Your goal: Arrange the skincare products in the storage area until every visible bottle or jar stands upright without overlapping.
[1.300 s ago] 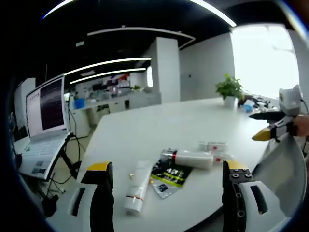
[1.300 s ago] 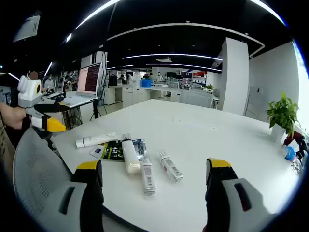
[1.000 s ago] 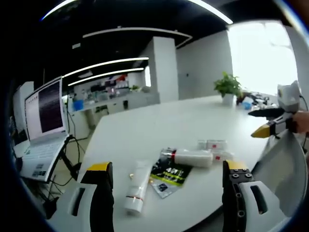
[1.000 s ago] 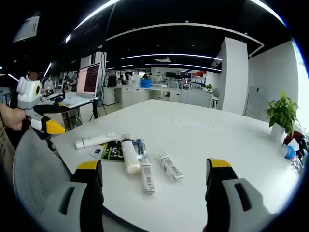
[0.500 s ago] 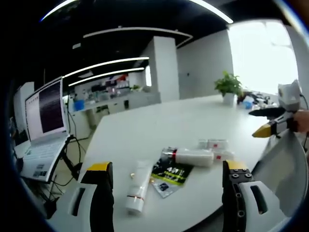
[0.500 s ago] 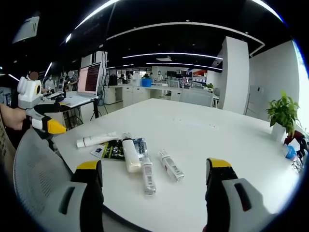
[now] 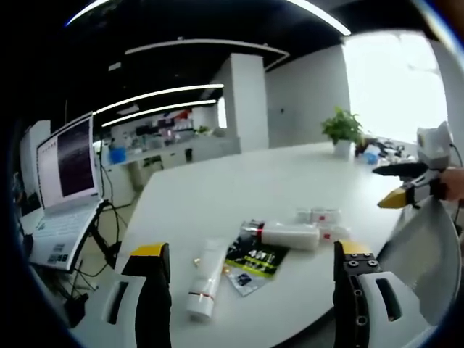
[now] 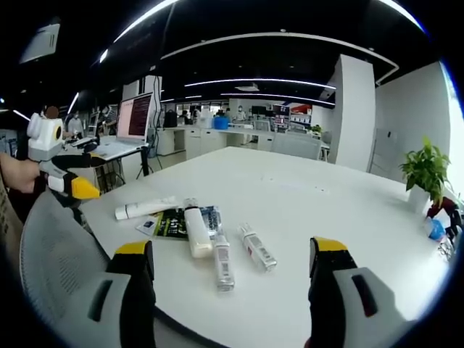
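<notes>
Several skincare products lie flat on the white table. In the right gripper view a white tube lies at the left, a black and green sachet beside it, then a white bottle and two small clear bottles. In the left gripper view the tube, the sachet, the white bottle and the small bottles lie ahead. My left gripper is open and held short of them. My right gripper is open too, holding nothing. Each gripper shows at the other view's edge.
A mesh chair back stands between me and the table edge, also seen low right as the chair. A laptop sits on a stand at the left. A potted plant and small items stand at the table's far side.
</notes>
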`<action>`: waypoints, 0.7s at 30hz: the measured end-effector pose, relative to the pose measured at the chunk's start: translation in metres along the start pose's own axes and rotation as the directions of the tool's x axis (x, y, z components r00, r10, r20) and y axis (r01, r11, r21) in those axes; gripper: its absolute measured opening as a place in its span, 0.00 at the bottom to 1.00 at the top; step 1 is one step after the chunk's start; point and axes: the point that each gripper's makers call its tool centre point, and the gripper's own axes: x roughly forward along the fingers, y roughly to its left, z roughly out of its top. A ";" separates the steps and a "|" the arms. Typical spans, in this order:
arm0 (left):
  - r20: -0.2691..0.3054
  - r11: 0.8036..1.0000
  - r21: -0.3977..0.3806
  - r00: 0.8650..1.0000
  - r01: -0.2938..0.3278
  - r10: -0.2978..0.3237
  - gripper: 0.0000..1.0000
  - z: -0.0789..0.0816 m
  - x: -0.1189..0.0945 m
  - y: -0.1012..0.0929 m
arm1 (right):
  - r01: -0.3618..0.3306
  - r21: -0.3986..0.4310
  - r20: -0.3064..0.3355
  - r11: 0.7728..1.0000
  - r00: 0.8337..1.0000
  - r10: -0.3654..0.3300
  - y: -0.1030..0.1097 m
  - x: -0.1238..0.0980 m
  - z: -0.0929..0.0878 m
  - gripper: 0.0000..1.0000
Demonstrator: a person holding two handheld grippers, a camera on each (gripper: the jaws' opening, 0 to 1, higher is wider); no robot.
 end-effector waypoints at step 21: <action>-0.078 0.999 -0.034 0.997 -0.022 0.019 0.92 -0.013 0.006 0.004 | -0.065 0.120 -0.109 0.991 0.991 0.078 0.001 0.003 -0.016 0.85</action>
